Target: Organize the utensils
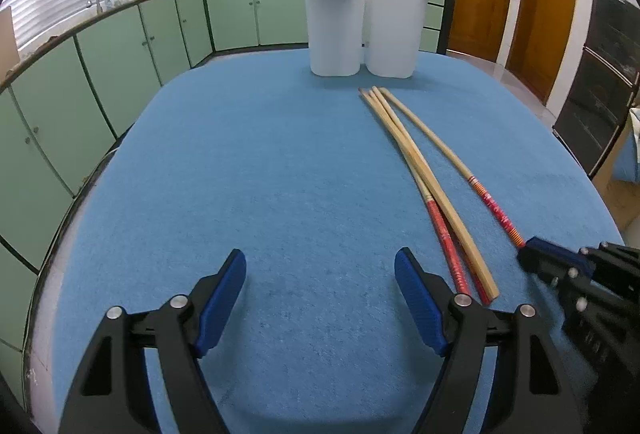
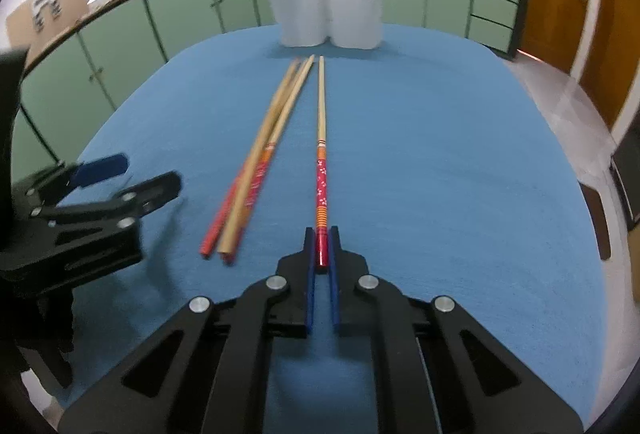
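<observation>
- The right gripper [image 2: 321, 254] pinches the red patterned end of a single chopstick [image 2: 321, 137], its blue pads pressed against either side of the stick.
- From that gripper the chopstick runs straight toward 12 o'clock, its bare wooden tip pointing at the white holder [image 2: 326, 5] and stopping short of it.
- Three more chopsticks [image 2: 260, 161] lie in a loose bundle on the blue counter [image 2: 440, 153], just beside the held one at about 10 o'clock from the right gripper, crossing one another.
- The left gripper [image 1: 320, 294] is spread wide with nothing between its pads, low over the counter.
- In the left wrist view the bundle lies at 1 o'clock from the left gripper, its near ends just beside the right-hand pad.
- The two-compartment holder stands upright at 12 o'clock at the counter's far side, with chopsticks standing in each compartment.
</observation>
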A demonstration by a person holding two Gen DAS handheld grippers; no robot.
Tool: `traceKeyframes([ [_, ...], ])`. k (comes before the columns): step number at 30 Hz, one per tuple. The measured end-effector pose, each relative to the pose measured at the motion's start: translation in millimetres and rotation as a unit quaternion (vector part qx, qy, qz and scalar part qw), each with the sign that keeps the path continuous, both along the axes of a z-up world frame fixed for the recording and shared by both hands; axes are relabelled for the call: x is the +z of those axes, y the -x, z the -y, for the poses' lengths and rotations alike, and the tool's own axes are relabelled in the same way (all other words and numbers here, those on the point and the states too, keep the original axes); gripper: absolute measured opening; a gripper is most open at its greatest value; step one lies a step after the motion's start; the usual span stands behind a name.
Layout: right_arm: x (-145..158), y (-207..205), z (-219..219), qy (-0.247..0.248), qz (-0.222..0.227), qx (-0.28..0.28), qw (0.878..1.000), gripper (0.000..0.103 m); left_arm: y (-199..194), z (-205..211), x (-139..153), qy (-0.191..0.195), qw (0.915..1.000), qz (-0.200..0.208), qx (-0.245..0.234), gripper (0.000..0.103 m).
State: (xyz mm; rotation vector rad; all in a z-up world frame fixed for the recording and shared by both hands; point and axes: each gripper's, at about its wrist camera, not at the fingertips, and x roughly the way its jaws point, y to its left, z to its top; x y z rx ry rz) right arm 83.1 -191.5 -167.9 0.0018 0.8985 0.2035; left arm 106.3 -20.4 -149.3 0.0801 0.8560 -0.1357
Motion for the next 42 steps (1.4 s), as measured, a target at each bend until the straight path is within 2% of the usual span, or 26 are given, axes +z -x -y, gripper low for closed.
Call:
traceKeyframes([
  [6,0.0,-1.2,23.9,0.007,0.005,-0.039,0.999,0.005,6.0,8.5,2.1,0.013,0.9997,-0.003,-0.018,0.075],
  [13,-2.6,-0.4,27.9,0.007,0.004,-0.044,0.999,0.005,13.8,24.7,0.9,0.025,0.9986,-0.01,-0.046,0.075],
  [22,-2.7,-0.9,30.0,0.003,0.003,-0.043,0.999,0.005,9.6,38.2,-8.4,0.004,0.9984,-0.022,-0.052,0.078],
  [25,-2.6,-0.7,29.5,0.001,0.003,-0.043,0.999,0.006,6.8,34.3,-9.0,-0.015,0.9994,-0.022,-0.023,0.076],
  [28,-2.5,0.4,30.6,-0.008,0.003,-0.036,0.999,0.012,4.2,24.7,-7.2,-0.012,0.9997,-0.022,-0.004,0.073],
  [32,-0.3,4.2,29.0,-0.01,0.008,-0.021,1.0,0.035,2.0,18.8,-6.2,-0.01,0.9997,-0.019,0.008,0.071],
  [35,0.4,6.7,29.0,-0.006,0.009,-0.016,1.0,0.035,1.0,21.6,-5.8,-0.015,0.9997,-0.018,0.007,0.071],
  [42,-0.7,6.3,36.8,-0.01,0.004,-0.022,1.0,0.028,0.5,22.5,-6.3,-0.015,0.9997,-0.019,0.006,0.071],
])
